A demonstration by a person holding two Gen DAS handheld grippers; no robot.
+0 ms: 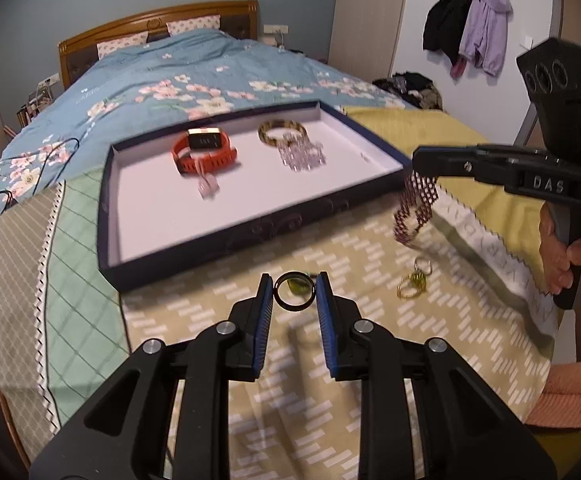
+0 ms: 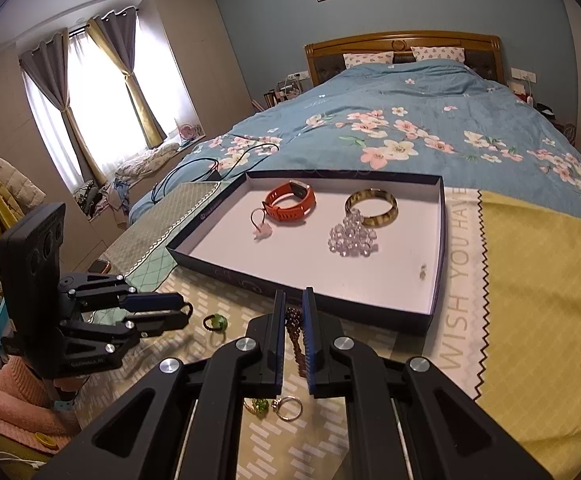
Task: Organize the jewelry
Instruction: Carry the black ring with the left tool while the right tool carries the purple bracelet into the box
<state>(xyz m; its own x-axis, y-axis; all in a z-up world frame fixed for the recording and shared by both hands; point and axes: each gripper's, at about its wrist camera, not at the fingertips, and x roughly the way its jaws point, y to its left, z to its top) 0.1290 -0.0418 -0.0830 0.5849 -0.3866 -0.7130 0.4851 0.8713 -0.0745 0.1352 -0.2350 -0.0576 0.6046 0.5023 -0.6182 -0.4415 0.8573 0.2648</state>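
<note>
Tray (image 2: 440, 216) centre frame already holding watch (image 2: 289, 201), bangle (image 2: 371, 207), crystal bracelet (image 2: 351, 237). Left claw (image 1: 294, 289) pinching black ring (image 1: 293, 294); right claw (image 2: 293, 334) clamped on beaded bracelet (image 2: 295, 330). Probably two rings (image 2: 274, 406) left, lower centre.

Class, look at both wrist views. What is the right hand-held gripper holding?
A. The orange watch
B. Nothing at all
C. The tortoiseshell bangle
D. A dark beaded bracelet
D. The right hand-held gripper is shut on the dark beaded bracelet, which dangles from it beside the tray; the orange watch and bangle lie in the tray.
</note>
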